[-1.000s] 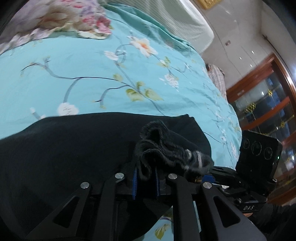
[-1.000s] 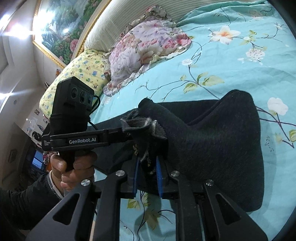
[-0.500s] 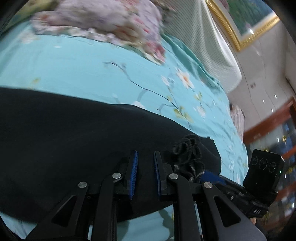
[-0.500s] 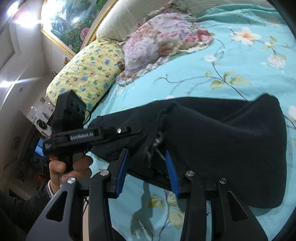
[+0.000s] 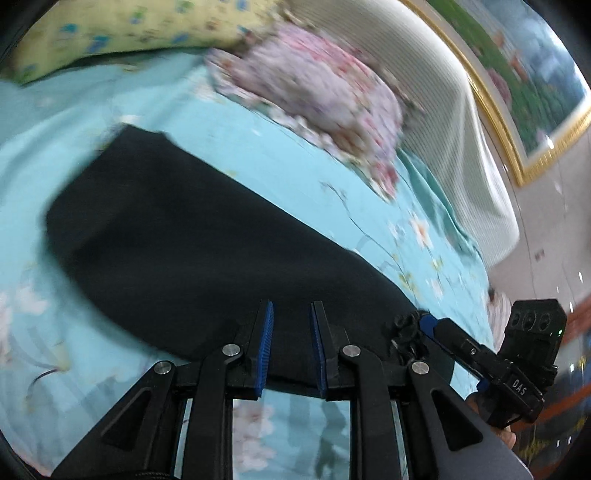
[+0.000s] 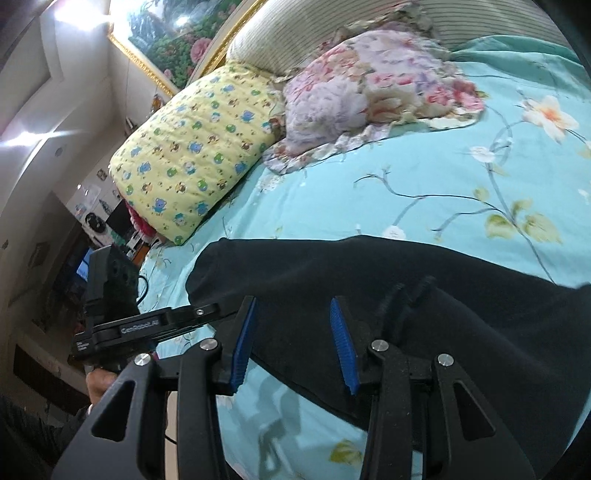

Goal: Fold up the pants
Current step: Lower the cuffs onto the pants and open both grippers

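Note:
Black pants (image 5: 207, 266) lie folded flat on the turquoise flowered bedsheet (image 5: 303, 173); they also show in the right wrist view (image 6: 424, 295). My left gripper (image 5: 291, 332) is open and empty just above the pants' near edge. My right gripper (image 6: 291, 325) is open wide and empty over the pants' near edge, with the ruffled cuff (image 6: 406, 299) just to its right. The right gripper's body (image 5: 491, 362) shows at the right in the left wrist view, beside the bunched cuff (image 5: 406, 328). The left gripper's body (image 6: 147, 325) shows at the left in the right wrist view.
A yellow patterned pillow (image 6: 199, 147) and a pink floral pillow (image 6: 369, 85) lie at the head of the bed, against a striped headboard (image 6: 332, 33). A framed painting (image 6: 177, 26) hangs above. The bed's edge and room clutter (image 6: 92, 229) are at the left.
Both grippers let go of the bunched cuff and opened. The pants dropped flat onto the sheet. Both grippers drew back towards the near edge, the left one swinging left.

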`<state>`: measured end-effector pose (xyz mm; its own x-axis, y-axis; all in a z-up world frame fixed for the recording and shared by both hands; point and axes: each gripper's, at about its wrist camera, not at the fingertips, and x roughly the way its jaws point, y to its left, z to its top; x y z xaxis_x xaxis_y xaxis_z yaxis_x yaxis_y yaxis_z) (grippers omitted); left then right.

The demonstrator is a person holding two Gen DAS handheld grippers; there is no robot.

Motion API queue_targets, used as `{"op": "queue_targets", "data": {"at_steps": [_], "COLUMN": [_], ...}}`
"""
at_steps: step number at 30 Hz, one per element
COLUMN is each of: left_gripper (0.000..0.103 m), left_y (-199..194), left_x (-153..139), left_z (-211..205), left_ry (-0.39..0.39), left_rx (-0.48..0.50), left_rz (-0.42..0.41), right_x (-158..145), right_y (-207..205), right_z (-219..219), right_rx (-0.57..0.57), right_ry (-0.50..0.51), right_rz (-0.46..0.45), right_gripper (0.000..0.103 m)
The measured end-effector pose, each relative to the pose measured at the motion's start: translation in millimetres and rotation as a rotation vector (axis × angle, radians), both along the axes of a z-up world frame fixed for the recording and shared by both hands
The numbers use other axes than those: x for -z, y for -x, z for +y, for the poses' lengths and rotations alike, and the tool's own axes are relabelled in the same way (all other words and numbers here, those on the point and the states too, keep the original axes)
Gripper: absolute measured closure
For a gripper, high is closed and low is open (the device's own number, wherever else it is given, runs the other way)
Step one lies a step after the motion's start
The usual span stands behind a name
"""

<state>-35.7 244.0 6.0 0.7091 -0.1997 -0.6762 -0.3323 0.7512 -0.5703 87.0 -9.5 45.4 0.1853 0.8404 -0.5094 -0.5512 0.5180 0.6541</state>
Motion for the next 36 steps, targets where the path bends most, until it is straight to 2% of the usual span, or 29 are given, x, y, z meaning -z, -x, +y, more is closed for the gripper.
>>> {"op": "queue_targets", "data": {"at_steps": [3,11,15,18,26,36], "left_gripper": [0.081,0.080,0.066,0.062,0.060,0.059], "left_y": [23,62,69,72,61,49], "left_x": [-3,4,11,17,34,54], "left_z": [19,58,72,80,92,104], "left_ry": [0.011,0.025,0.046,0.055,0.074,0.134], "left_rx": [-0.094,-0.247,-0.299,-0.328,-0.325,-0.317], "left_rz": [-0.004,0.022,0.048,0.062,0.101,0.101], "right_x": [-2,-8,-9,-9,-10,2], "right_y": [-3,-10,-13,-16,-32,-54], "right_z": [17,65,84,98,145,238], "right_rx": [-0.035,-0.152,-0.196,-0.229,-0.321,-0.540], "right_ry": [0.009,0.031,0.041,0.052,0.102,0.216], "right_rz": [-0.004,-0.026,-0.034,-0.042,-0.078,-0.146], "right_gripper": [0.057,0.054,0.051,0.051,0.047,0.047]}}
